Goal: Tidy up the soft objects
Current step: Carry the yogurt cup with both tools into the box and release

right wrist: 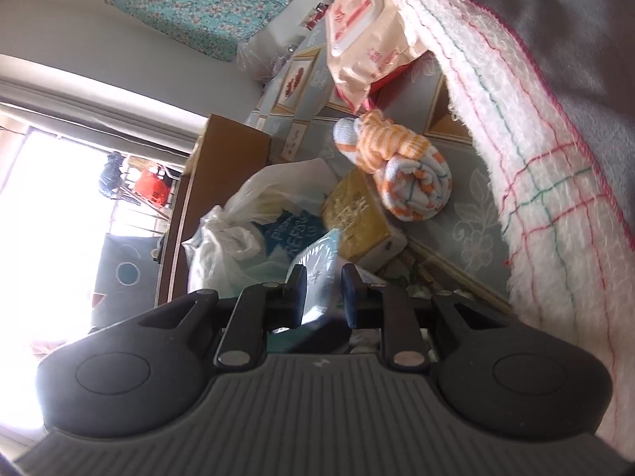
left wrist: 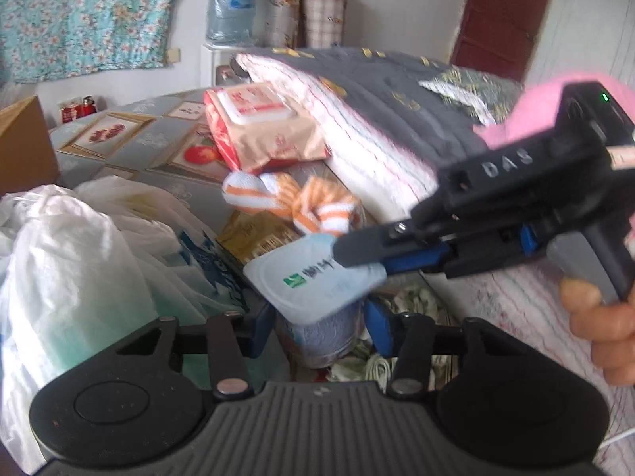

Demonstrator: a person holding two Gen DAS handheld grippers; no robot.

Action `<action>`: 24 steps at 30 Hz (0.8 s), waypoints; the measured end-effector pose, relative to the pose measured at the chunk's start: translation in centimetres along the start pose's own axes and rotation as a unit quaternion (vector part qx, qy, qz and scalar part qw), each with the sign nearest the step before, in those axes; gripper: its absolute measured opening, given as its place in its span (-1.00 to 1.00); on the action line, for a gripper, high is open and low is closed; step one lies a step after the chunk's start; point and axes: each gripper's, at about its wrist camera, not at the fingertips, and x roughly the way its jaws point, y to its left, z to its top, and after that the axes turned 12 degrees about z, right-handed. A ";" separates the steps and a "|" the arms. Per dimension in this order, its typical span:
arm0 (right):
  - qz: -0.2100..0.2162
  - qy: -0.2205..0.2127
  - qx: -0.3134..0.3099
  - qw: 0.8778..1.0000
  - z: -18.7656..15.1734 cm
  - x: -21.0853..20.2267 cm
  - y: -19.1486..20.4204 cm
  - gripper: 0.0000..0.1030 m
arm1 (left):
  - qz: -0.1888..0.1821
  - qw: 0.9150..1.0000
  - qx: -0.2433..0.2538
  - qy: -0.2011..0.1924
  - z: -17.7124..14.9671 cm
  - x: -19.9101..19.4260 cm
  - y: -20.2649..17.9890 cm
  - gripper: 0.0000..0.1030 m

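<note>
Grippers number 2, both on 1 pale blue tissue pack [left wrist: 317,277]. The right gripper [left wrist: 357,256] comes in from the right of the left wrist view, its jaws clamped on the pack's upper edge; its own camera shows the pack [right wrist: 321,277] pinched between 2 dark fingers [right wrist: 297,289]. The left gripper [left wrist: 317,325] sits lower, with 1 blue finger [left wrist: 377,325] on each side of the pack's lower part; its jaws stand partly apart, and whether the pads press the pack I cannot tell. 1 hand [left wrist: 603,325] grips the right tool's handle, with 1 pink sleeve [left wrist: 532,115] behind it.

Beyond the pack, the patterned bench [left wrist: 119,135] carries 1 rolled orange-and-white striped towel [left wrist: 293,198], 1 pink wet-wipe pack [left wrist: 262,127] and 1 yellow box [left wrist: 258,234], the towel lying just beside the box. To the left lie crumpled white plastic bags [left wrist: 71,246], at least 2, heaped together. To the right sits 1 folded stack: a white checked towel [left wrist: 369,135] under a grey blanket [left wrist: 405,83]. 1 brown cardboard box [left wrist: 24,142] stands at the far left edge.
</note>
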 end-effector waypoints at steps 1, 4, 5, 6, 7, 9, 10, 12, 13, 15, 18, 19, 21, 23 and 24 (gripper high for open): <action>0.001 -0.002 -0.004 1.000 -0.1 -0.1 0.4 -0.64 | -0.001 1.000 -0.001 -0.001 0.1 -0.2 0.1 -0.07; -0.002 -0.007 -0.021 1.000 -0.3 -0.3 1.8 -0.64 | -0.003 1.000 -0.001 -0.013 0.1 -1.1 0.3 -0.09; 0.000 -0.008 -0.023 1.000 -0.4 -0.3 2.3 -0.64 | -0.001 1.000 -0.001 -0.019 0.1 -1.5 0.4 -0.09; 0.001 -0.009 -0.026 1.000 -0.4 -0.3 2.8 -0.64 | 0.000 1.000 -0.003 -0.024 0.1 -1.9 0.5 -0.09; 0.002 -0.010 -0.030 1.000 -0.5 -0.3 3.3 -0.64 | 0.001 1.000 -0.005 -0.029 0.2 -2.3 0.7 -0.09; 0.005 -0.009 -0.043 0.999 -0.6 -0.3 4.8 -0.64 | 0.001 0.999 -0.013 -0.038 0.3 -3.4 1.3 -0.09; 0.008 -0.009 -0.051 0.999 -0.7 -0.2 5.8 -0.64 | 0.001 0.999 -0.017 -0.044 0.4 -4.1 1.7 -0.09; 0.015 -0.006 -0.066 0.998 -0.8 0.2 7.7 -0.64 | 0.004 0.998 -0.024 -0.059 0.6 -5.6 2.6 -0.09; 0.019 -0.004 -0.075 0.997 -0.8 0.5 8.8 -0.64 | 0.007 0.997 -0.027 -0.067 0.8 -6.4 3.1 -0.09; 0.029 0.003 -0.093 0.995 -0.9 1.6 11.2 -0.64 | 0.017 0.996 -0.032 -0.083 1.0 -8.1 4.3 -0.09; 0.051 0.019 -0.121 0.991 -0.8 4.1 14.9 -0.64 | 0.044 0.993 -0.039 -0.105 1.5 -10.9 6.7 -0.09; 0.060 0.027 -0.128 0.990 -0.8 5.2 16.1 -0.63 | 0.056 0.991 -0.042 -0.112 1.5 -11.8 7.6 -0.09; 0.076 0.047 -0.140 0.986 -0.8 7.9 18.5 -0.63 | 0.082 0.988 -0.051 -0.121 1.7 -13.5 9.8 -0.09; 0.092 0.071 -0.151 0.982 -0.8 11.1 20.8 -0.63 | 0.106 0.985 -0.064 -0.123 1.7 -15.0 12.3 -0.09; 0.098 0.084 -0.157 0.979 -0.9 12.8 21.9 -0.63 | 0.117 0.983 -0.072 -0.123 1.7 -15.6 13.7 -0.09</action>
